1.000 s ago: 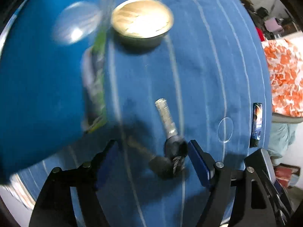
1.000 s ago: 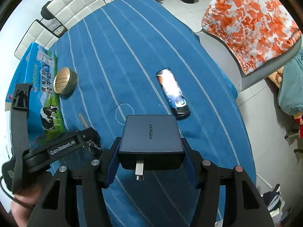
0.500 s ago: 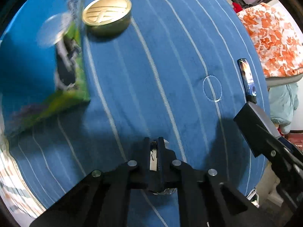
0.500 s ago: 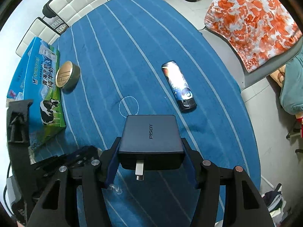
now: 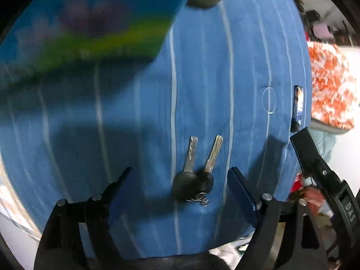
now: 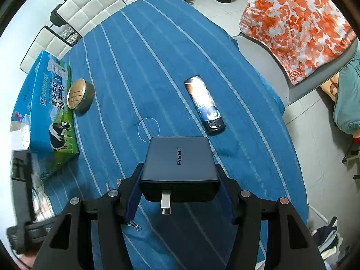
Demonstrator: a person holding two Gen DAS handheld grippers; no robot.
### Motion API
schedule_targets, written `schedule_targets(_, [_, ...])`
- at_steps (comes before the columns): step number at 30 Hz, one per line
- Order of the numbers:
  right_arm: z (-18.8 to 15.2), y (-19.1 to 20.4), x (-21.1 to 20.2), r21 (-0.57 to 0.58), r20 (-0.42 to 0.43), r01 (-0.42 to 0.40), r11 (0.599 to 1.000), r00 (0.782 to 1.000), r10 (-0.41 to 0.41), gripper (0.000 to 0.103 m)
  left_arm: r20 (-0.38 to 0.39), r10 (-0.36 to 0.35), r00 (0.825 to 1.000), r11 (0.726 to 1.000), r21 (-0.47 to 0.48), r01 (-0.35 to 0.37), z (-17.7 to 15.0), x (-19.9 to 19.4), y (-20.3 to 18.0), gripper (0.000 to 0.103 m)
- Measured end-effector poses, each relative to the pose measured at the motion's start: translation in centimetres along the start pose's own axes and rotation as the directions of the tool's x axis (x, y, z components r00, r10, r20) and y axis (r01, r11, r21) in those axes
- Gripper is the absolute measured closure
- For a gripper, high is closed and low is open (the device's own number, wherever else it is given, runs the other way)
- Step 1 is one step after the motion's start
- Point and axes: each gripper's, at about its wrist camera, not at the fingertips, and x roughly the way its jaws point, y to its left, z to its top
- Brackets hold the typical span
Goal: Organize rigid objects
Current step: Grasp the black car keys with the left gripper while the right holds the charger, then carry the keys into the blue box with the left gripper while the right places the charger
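Note:
Two keys (image 5: pixel 195 171) with black heads on a wire ring lie on the blue striped tablecloth (image 5: pixel 202 72), between the fingers of my left gripper (image 5: pixel 180 175), which is open and empty. Their tips also show in the right wrist view (image 6: pixel 112 183). My right gripper (image 6: pixel 180 180) is shut on a dark PISEN charger (image 6: pixel 180 157) and holds it above the cloth. A lighter (image 6: pixel 204 104) lies beyond the charger, right of a chalk circle (image 6: pixel 148 128). It also shows in the left wrist view (image 5: pixel 298 105).
A blue and green milk carton box (image 6: pixel 49 103) stands at the table's left edge, blurred in the left wrist view (image 5: pixel 90 27). A round gold tin (image 6: pixel 79 94) sits beside it. An orange floral cloth (image 6: pixel 297 22) covers a chair at the right.
My left gripper was shut on the keys half a second ago; now it is open and the keys lie on the cloth. The right gripper has kept hold of the charger.

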Motion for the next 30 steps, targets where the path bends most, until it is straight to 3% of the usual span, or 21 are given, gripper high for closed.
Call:
schedule_targets(2, [-0.2,0.1,0.3,-0.008,-0.009,0.006,1.0,1.0,-0.006,0.041,-0.002,0.05,0.999,0.998,0.048,-0.05,-0.2,1.1,-0.8,0.018])
schedule_targets(4, [-0.4,0.3,0.5,-0.017,-0.013,0.012,1.0,1.0,-0.012,0.041,0.054,0.149,0.987,0.978,0.141,-0.155,-0.7,1.3,-2.6,0.024])
schedule_targets(5, [-0.6,0.4,0.5,-0.02,-0.014,0.014,1.0,1.0,-0.014,0.041,0.076,0.205,0.976,0.958,0.188,-0.216,-1.1,1.5,-3.4,0.032])
schedule_targets(7, [-0.9,0.6,0.7,-0.021,-0.017,0.013,1.0,1.0,-0.013,0.041,0.113,0.227,0.967,0.939,0.239,-0.248,-1.8,1.3,-4.2,0.05])
schedule_targets(8, [-1.0,0.7,0.8,-0.018,-0.021,0.008,1.0,1.0,-0.009,0.041,0.121,0.227,0.966,0.932,0.261,-0.251,-2.0,1.0,-4.3,0.07])
schedule_targets(9, [-1.1,0.8,0.9,-0.017,-0.023,0.005,1.0,1.0,-0.006,0.041,0.117,0.228,0.967,0.93,0.268,-0.251,-2.0,1.0,-4.6,0.083])
schedule_targets(11, [-1.2,1.1,1.1,-0.018,-0.027,-0.002,1.0,1.0,0.001,0.041,0.098,0.214,0.972,0.935,0.266,-0.233,-1.5,0.8,-4.1,0.094])
schedule_targets(16, [-1.1,1.7,0.3,-0.033,-0.001,-0.005,0.999,1.0,0.005,0.041,0.089,0.178,0.98,0.944,0.265,-0.196,-1.2,-1.2,-1.4,0.096])
schedule_targets(23, [-0.8,1.7,-0.3,-0.029,0.014,-0.013,0.999,1.0,0.014,0.041,0.123,0.1,0.987,0.955,0.265,-0.13,-0.9,-4.7,-2.1,0.097])
schedule_targets(24, [-0.7,1.7,-0.3,-0.029,0.015,-0.014,0.999,1.0,0.015,0.041,0.143,0.098,0.985,0.951,0.278,-0.135,-0.7,-5.4,-2.4,0.102])
schedule_targets(30, [-0.8,2.1,-1.0,-0.04,0.029,-0.025,0.999,0.999,0.026,0.041,0.194,0.058,0.979,0.938,0.325,-0.12,-1.5,-8.2,-2.8,0.102])
